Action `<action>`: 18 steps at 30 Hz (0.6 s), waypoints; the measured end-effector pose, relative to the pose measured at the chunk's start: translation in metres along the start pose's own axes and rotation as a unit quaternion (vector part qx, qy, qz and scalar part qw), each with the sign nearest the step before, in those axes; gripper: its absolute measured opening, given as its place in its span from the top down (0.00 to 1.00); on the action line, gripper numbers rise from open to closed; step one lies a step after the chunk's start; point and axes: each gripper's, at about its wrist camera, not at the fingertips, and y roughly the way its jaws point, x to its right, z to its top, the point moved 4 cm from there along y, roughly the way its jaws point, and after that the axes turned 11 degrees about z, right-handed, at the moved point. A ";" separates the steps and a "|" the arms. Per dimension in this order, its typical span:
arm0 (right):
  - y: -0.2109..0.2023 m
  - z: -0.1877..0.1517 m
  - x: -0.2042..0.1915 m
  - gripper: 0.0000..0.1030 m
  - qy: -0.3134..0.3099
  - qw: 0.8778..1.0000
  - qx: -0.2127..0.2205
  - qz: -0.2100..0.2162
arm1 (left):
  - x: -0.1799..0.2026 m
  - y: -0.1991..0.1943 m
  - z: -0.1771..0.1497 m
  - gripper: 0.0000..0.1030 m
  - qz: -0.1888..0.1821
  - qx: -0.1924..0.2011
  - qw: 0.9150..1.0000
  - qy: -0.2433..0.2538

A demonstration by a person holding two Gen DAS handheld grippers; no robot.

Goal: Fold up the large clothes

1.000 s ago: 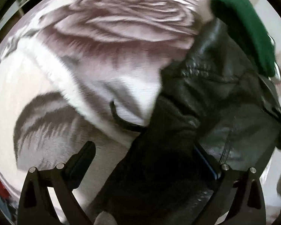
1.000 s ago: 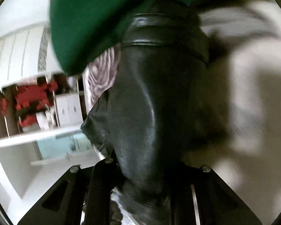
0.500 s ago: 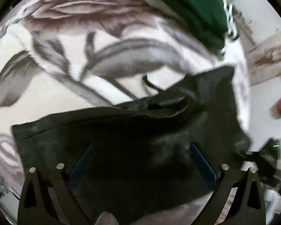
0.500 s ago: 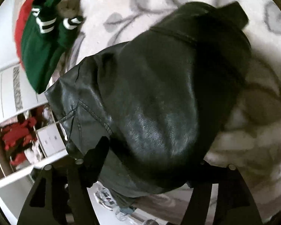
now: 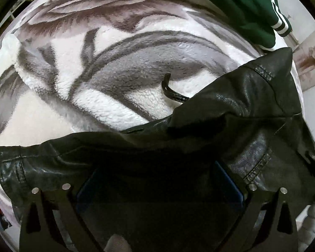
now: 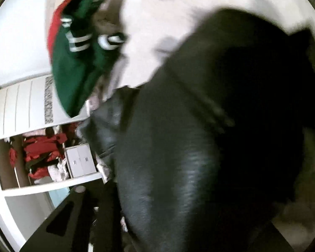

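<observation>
Here the black leather jacket (image 5: pixel 231 130) lies on the rose-patterned blanket (image 5: pixel 115 79) of the bed, near the cameras, with a green striped garment (image 5: pixel 237 6) at the far right edge. The left gripper (image 5: pixel 159 187) points steeply down over the jacket's near hem, its blue pads spread wide with leather under them and nothing pinched, so it is released. In the blurred right wrist view the right gripper (image 6: pixel 157 220) has the jacket bulging between its fingers and its jaws are closing; whether the pads already bite the leather I cannot tell. To do this fold well, both sides should probably take the hem at matching points, pinch through a single stiff layer, and carry it level toward the collar (image 5: pixel 273 67), keeping the loose strap (image 5: pixel 172 92) tucked inside. Leather likely slips and springs back, so a firm pinch seems wise.
</observation>
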 end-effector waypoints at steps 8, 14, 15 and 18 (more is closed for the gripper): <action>0.010 -0.019 -0.062 0.77 -0.060 0.998 -0.020 -0.015 | 0.000 0.002 -0.001 0.00 -0.016 0.004 1.000 -0.010; -0.001 -0.058 -0.130 0.77 -0.160 0.985 -0.044 -0.052 | -0.023 -0.011 -0.011 0.00 -0.063 0.013 0.997 -0.032; -0.008 -0.068 -0.136 0.77 -0.182 0.980 -0.048 -0.059 | -0.030 -0.013 -0.015 0.00 -0.063 0.011 0.997 -0.038; 0.007 -0.107 -0.181 0.77 -0.275 0.953 -0.076 -0.101 | -0.059 -0.025 -0.025 0.00 -0.062 0.013 0.996 -0.067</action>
